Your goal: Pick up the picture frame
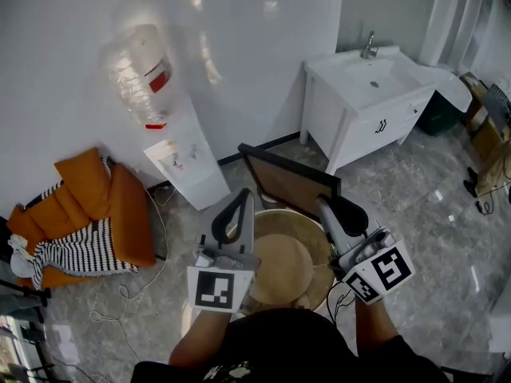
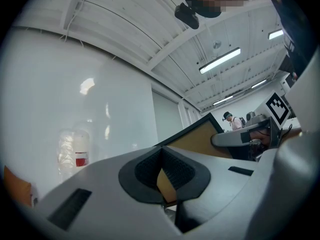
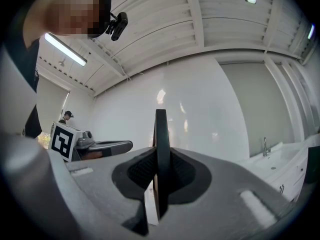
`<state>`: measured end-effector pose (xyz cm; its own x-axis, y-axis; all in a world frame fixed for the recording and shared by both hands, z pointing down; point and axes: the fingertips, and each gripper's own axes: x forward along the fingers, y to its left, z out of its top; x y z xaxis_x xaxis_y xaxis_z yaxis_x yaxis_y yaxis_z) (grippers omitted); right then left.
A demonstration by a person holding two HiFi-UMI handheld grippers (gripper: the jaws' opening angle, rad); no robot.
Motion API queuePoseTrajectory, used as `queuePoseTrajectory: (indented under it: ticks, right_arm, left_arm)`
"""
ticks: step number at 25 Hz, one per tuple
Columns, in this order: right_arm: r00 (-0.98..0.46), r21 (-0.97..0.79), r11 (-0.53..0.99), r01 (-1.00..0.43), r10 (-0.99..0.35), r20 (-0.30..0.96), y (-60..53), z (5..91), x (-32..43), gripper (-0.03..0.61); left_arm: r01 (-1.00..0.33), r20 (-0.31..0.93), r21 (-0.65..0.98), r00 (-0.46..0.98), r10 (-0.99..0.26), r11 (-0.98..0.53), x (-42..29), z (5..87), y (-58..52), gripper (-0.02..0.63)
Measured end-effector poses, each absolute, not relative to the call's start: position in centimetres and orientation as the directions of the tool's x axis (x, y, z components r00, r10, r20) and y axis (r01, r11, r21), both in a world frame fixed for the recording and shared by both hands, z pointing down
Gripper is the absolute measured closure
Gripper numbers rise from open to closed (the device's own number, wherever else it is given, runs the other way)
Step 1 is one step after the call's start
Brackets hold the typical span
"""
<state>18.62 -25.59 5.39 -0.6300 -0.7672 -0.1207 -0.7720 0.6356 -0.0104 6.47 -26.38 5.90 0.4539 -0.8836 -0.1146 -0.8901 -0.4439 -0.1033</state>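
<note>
Overhead, a dark-rimmed frame [image 1: 287,183] with brown backing stands on edge by the far rim of a round wooden stool [image 1: 318,242]. Right gripper [image 1: 326,204] clamps narrowly on its right edge; left gripper [image 1: 246,196], jaws fully together, meets its left side.

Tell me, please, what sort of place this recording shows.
Probably a staged home corner inside a studio or workshop: a white vanity sink, a water dispenser and orange cushions, beneath an open-beam ceiling with strip lights.
</note>
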Motion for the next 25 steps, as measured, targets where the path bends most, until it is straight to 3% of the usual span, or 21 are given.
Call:
queuePoseTrajectory:
  ticks: [25]
  right_arm:
    - [-0.619, 0.032, 0.619, -0.785, -0.779, -0.102, -24.88, 6.01, 18.78, 0.532]
  left_arm:
    - [-0.897, -0.104, -0.098, 0.440, -0.892, -0.431, 6.74, 6.48, -25.74, 0.600]
